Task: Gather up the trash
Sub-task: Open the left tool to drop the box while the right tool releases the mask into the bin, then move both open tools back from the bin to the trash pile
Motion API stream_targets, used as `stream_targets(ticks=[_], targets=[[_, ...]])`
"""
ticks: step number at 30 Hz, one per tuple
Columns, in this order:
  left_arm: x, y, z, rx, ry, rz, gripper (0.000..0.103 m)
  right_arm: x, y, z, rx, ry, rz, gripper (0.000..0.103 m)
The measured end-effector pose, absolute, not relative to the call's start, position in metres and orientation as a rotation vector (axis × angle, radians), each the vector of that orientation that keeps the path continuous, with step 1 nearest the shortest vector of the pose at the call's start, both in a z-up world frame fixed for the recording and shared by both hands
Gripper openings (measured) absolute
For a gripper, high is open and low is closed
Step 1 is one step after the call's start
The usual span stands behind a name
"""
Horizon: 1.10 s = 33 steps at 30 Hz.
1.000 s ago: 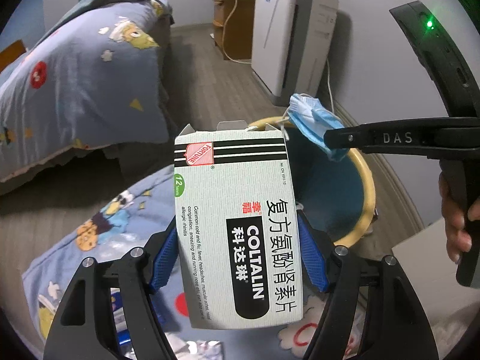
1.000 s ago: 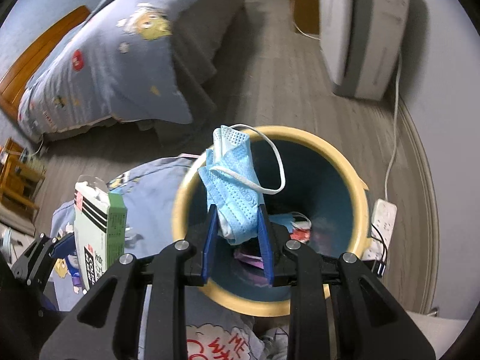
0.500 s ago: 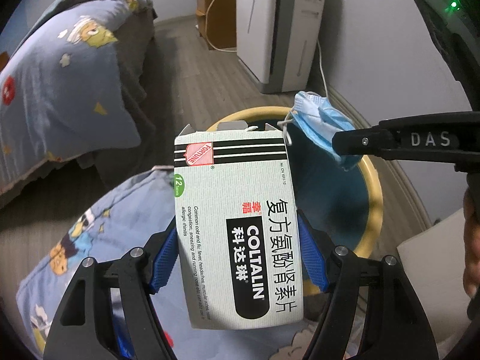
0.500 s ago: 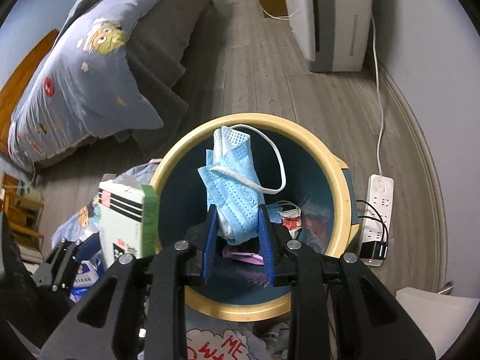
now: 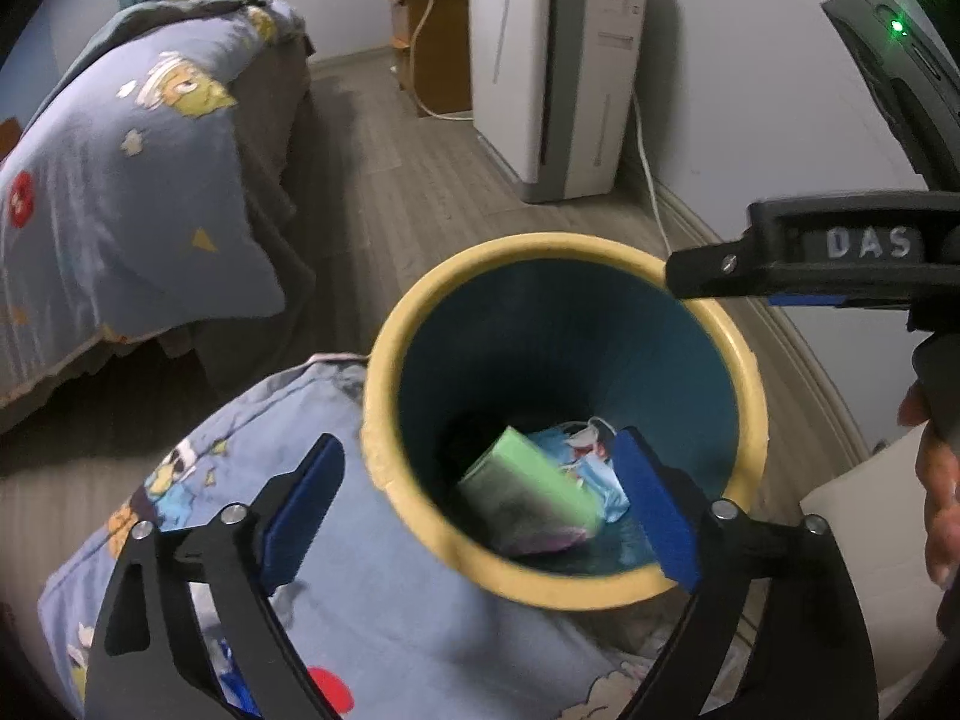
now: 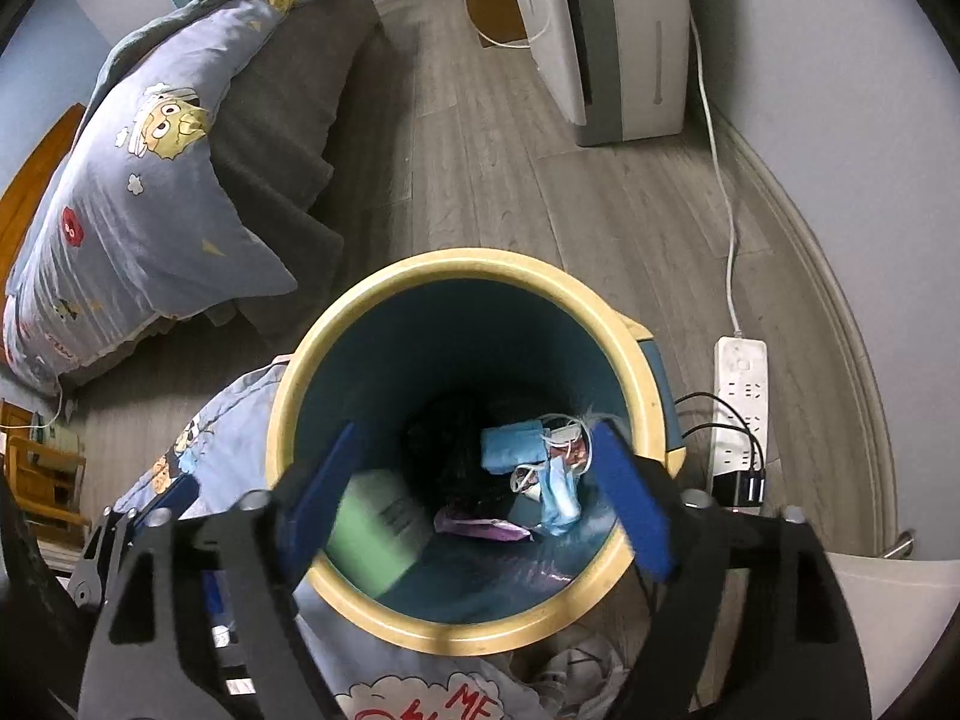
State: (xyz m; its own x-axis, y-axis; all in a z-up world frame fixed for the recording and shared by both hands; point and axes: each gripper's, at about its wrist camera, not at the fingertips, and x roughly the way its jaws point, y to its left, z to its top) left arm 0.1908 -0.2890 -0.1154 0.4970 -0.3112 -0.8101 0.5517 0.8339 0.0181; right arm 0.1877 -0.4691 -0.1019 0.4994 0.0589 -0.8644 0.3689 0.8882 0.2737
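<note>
A round bin with a yellow rim (image 5: 384, 360) and blue inside stands on the floor; it also shows in the right wrist view (image 6: 282, 396). The green medicine box (image 5: 528, 489) lies inside it, blurred in the right wrist view (image 6: 372, 534). Blue face masks (image 6: 558, 495) lie in the bin bottom with other scraps. My left gripper (image 5: 474, 507) is open and empty above the bin's near rim. My right gripper (image 6: 480, 498) is open and empty over the bin mouth; its side shows in the left wrist view (image 5: 810, 264).
A bed with a blue cartoon quilt (image 5: 120, 180) is at the left. A blue cartoon cloth (image 5: 252, 492) lies by the bin. A white air purifier (image 5: 558, 72) stands by the wall. A power strip (image 6: 741, 396) with cables lies right of the bin.
Both grippers opened. The medicine box dropped from my left gripper into the bin. The blue mask dropped from my right gripper into the bin.
</note>
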Motion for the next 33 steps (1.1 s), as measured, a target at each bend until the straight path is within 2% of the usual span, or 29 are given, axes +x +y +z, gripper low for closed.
stream_targets(ticks=[3, 14, 24, 33], targets=[[0.186, -0.274, -0.112, 0.271, 0.921, -0.508, 0.093, 0.188, -0.463, -0.096, 0.444, 1.026, -0.197, 0.097], [0.147, -0.146, -0.063, 0.188, 0.88, -0.324, 0.095, 0.185, -0.392, -0.06, 0.297, 0.977, -0.081, 0.097], [0.091, -0.03, -0.019, 0.126, 0.843, -0.157, 0.096, 0.141, -0.311, -0.033, 0.266, 0.958, 0.045, 0.097], [0.055, 0.033, -0.025, 0.023, 0.834, -0.084, 0.096, 0.099, -0.234, -0.055, 0.115, 1.015, 0.102, 0.097]])
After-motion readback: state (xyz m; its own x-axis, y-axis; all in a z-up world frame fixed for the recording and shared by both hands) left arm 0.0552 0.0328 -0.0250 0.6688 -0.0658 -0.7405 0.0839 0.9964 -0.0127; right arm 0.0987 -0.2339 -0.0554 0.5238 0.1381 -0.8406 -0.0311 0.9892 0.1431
